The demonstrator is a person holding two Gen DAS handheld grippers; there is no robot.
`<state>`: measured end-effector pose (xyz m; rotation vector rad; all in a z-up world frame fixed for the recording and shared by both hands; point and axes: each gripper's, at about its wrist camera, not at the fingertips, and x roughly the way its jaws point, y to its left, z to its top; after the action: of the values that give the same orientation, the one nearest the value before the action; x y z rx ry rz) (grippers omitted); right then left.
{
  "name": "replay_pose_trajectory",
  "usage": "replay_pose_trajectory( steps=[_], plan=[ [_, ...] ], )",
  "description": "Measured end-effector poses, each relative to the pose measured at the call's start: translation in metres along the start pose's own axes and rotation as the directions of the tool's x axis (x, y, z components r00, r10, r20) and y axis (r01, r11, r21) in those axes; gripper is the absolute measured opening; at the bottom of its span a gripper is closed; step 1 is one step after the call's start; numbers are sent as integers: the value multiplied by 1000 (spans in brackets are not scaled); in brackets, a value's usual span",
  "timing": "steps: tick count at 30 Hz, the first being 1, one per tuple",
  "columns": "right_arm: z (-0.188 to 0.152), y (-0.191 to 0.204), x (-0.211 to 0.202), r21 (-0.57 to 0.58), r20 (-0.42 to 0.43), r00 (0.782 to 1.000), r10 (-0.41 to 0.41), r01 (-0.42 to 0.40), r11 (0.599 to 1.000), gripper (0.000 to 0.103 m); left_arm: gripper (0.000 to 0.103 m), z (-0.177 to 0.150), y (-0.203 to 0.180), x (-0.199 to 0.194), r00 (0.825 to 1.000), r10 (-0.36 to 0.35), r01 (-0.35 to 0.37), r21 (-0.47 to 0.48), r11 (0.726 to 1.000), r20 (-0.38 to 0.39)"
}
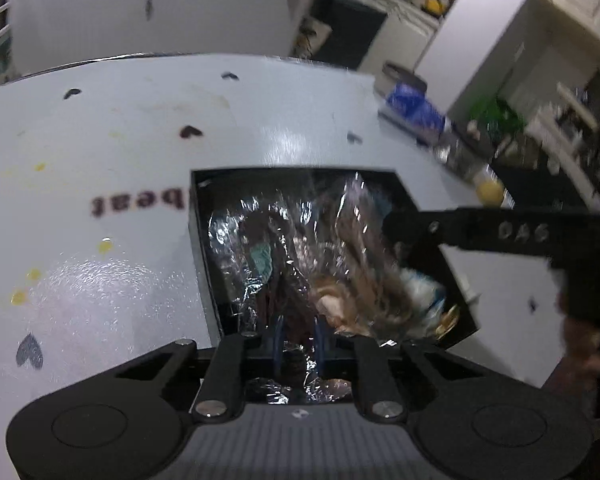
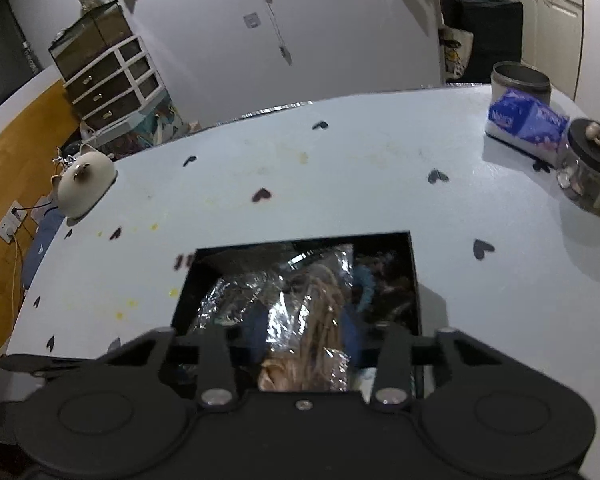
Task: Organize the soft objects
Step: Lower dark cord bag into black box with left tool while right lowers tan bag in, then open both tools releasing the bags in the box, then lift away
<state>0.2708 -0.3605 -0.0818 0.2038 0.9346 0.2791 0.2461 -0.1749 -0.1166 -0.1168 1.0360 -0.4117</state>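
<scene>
While both claws dip into the black box (image 2: 414,280) on the worktop (image 2: 340,184), the left claw (image 1: 299,340) pinches crinkled cellophane wrapping (image 1: 260,248); the right claw (image 2: 306,340) straddles a wrapped doll (image 2: 320,304), grip unclear.

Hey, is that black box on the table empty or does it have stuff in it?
Not empty: the black box holds crinkly clear plastic bags of soft items.
</scene>
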Motion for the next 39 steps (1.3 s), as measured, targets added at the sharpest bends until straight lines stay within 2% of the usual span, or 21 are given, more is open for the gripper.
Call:
replay_pose_trajectory(
  steps=[4,8,10,14,20,28,32,35,39],
  plan=[
    [-3,-2,6,-6,-32,999,-7,6,1000,35,15,-2,-1,28,998,44,-41,63,997,-49],
    [-7,-2,14,-30,-63,998,1,-3,1000,30,14,0,-3,37,997,56,-50,105,993,-48],
    [-9,-2,21,-36,-83,997,6,-9,999,25,14,1,-4,36,997,56,-51,105,993,-48],
    [-14,1,33,-54,-108,994,-1,-5,999,24,17,1,-3,27,999,40,-37,88,995,-22],
    [-15,2,32,-64,-105,994,-3,-4,998,24,30,3,-1,8,999,29,-30,51,998,32],
    [-13,5,-3,-53,-13,1000,1,-1,999,26,61,5,-2,-17,994,34,-38,34,999,102],
    [-12,8,-22,-54,47,999,-1,3,999,27,71,4,1,-32,987,55,-58,17,998,148],
    [-12,11,-37,-57,92,996,-6,11,998,29,84,3,5,-47,980,71,-72,0,997,183],
    [-16,16,-56,-70,149,989,-21,31,997,38,96,0,7,-69,966,93,-93,-12,996,241]
  ],
)
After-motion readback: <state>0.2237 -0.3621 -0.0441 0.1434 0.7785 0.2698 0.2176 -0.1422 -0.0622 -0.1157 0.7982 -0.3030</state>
